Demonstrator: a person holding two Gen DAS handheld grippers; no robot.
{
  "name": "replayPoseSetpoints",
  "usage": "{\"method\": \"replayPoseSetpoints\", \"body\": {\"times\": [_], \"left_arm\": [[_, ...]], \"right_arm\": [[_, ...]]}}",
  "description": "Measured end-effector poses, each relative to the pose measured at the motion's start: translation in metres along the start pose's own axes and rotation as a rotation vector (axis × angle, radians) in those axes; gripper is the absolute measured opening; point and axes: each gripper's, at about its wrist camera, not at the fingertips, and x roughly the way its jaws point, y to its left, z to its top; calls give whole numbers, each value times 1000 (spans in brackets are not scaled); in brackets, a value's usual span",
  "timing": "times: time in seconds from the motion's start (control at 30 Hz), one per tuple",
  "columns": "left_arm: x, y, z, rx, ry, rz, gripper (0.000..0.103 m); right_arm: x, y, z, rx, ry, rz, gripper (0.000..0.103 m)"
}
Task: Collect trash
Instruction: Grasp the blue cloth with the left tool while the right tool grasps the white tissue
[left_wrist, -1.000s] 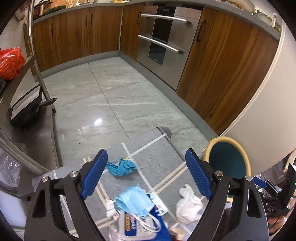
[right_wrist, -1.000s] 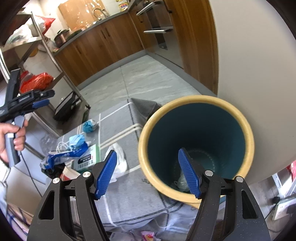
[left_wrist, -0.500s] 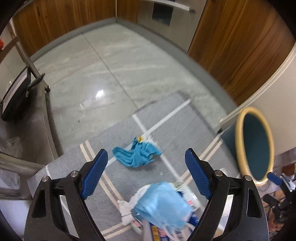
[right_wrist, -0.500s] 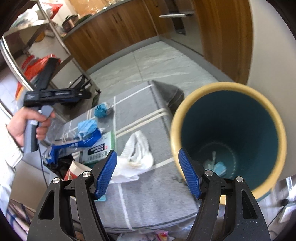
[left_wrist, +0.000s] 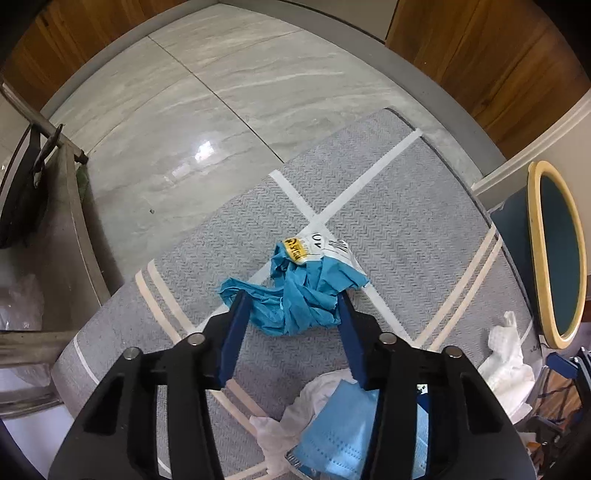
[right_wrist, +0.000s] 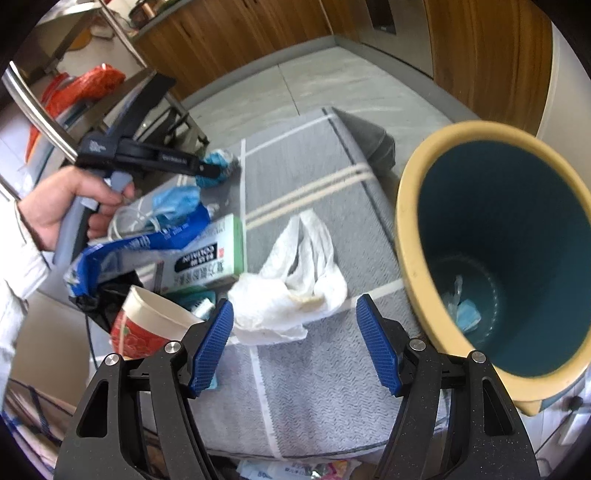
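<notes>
A crumpled blue glove (left_wrist: 299, 299) with a white and yellow paper scrap lies on the grey striped mat (left_wrist: 406, 206). My left gripper (left_wrist: 290, 306) points down over it. Its jaws are closing with the glove between the pads, and the glove still rests on the mat. The right wrist view shows that gripper (right_wrist: 207, 170) in a hand, tips at the blue glove (right_wrist: 219, 162). My right gripper (right_wrist: 294, 304) stands open just above a white tissue wad (right_wrist: 291, 295), with nothing between its pads. The yellow-rimmed teal bin (right_wrist: 406, 221) stands to the right, with scraps at its bottom.
A blue face mask (left_wrist: 340, 435), a blue packet (right_wrist: 140, 247), a green and white box (right_wrist: 207, 258) and a red paper cup (right_wrist: 144, 325) lie in a heap left of the tissue. A metal rack (left_wrist: 55, 229) borders the mat. Wooden cabinets line the far wall.
My left gripper dropped onto the blue glove and its jaws narrowed around it. My right gripper swung left from over the bin to above the white tissue, still open.
</notes>
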Motion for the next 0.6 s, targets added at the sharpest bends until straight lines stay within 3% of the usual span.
{"method": "replayPoseSetpoints", "body": {"times": [0.07,0.13,0.27,0.37,0.6], "left_arm": [[-1,-1,1,4,-3,2,38],[-4,-3,1,11,-13,2,22],[-14,-6,1,15,-34,10,22],[-25,-7,-1,10,-62,5,22],[-58,-11,-5,3,-131,-21,22]], "right_arm": [[10,1,-2,-6,22,-4,70],[18,0,-5,-11,42,-7,66],[31,1,-13,-26,83,-3,27],[29,1,-14,-34,77,9,13],[5,-7,-10,-3,14,62,10]]}}
